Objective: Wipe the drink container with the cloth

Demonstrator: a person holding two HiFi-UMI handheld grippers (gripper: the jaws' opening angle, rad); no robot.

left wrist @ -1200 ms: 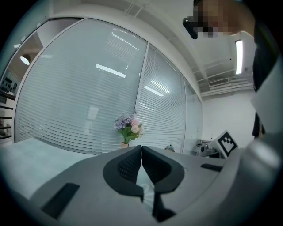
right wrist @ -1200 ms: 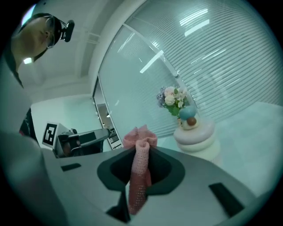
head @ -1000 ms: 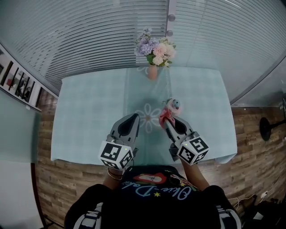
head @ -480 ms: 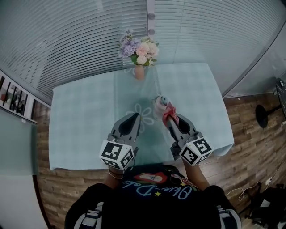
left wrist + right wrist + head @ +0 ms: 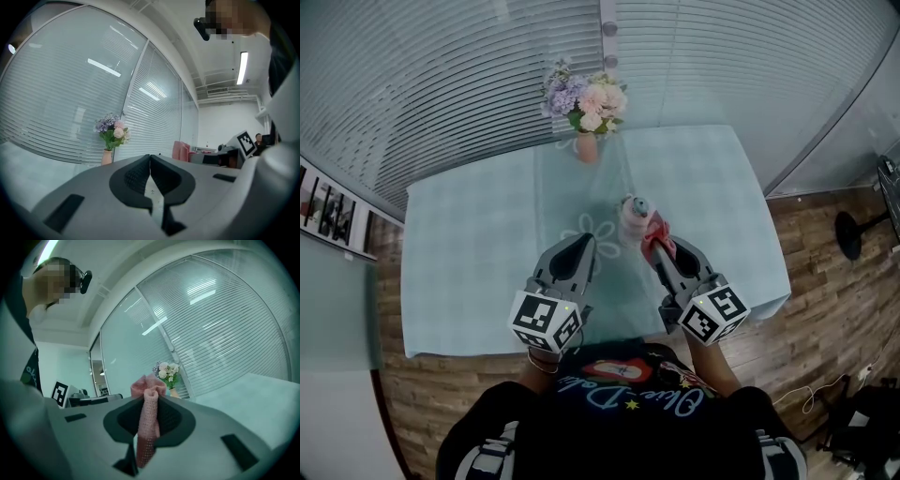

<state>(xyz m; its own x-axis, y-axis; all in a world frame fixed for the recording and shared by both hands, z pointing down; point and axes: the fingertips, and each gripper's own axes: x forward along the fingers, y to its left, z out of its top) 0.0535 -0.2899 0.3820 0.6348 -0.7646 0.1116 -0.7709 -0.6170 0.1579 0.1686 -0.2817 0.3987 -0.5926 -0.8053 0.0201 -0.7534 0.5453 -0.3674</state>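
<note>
Bright, cool, even light fills every view, with only faint shadows on the bench (image 5: 478,244). In the left gripper view a ceiling strip lamp (image 5: 243,68) glows at upper right, and lamp reflections streak the glass wall (image 5: 103,68). Fisheye distortion bows the blinds (image 5: 441,84). Both gripper views darken at the rounded corners.

An office: slatted glass partitions (image 5: 441,84) and strip ceiling light (image 5: 242,68).

Tablecloth (image 5: 478,244): pale mint check, white flower outline (image 5: 591,234) mid. Drink container (image 5: 631,217): pink, blue cap. Cloth (image 5: 149,423): salmon-pink open knit. Vase (image 5: 587,148): peach; flowers (image 5: 581,94) lilac/pink/cream. Left gripper (image 5: 581,246) & right gripper (image 5: 659,248): grey, b/w marker cubes. Floor (image 5: 825,272): brown wood planks.
</note>
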